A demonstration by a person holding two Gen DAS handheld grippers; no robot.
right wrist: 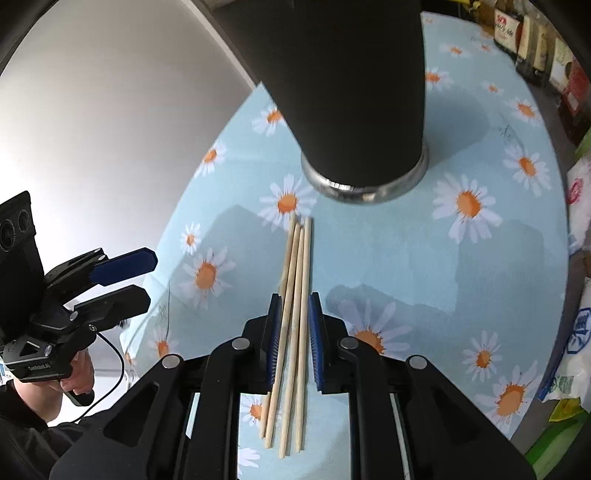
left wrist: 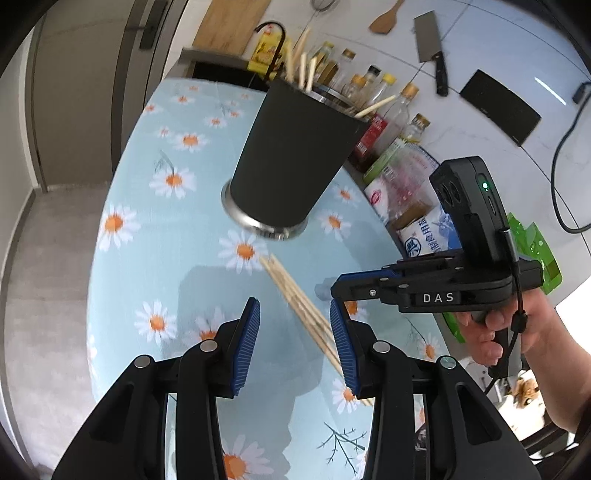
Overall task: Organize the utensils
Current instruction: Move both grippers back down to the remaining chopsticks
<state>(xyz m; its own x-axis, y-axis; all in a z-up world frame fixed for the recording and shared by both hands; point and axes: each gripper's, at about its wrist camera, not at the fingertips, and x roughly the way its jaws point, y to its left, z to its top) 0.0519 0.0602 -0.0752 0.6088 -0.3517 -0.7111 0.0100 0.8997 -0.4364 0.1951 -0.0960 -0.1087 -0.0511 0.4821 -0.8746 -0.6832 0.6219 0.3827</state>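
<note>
Several wooden chopsticks lie side by side on the daisy tablecloth, just in front of a tall black utensil holder. My right gripper points steeply down at them, its blue pads closed against both sides of the bundle. In the left wrist view the same chopsticks run diagonally below my left gripper, which hangs open above the cloth and holds nothing. The holder has several chopsticks standing in it. The right gripper comes in from the right, held by a hand.
Bottles and food packets crowd the table's right side. A cleaver and a wooden spatula hang on the wall behind. The table's left edge drops to grey floor. The left gripper hovers near that edge.
</note>
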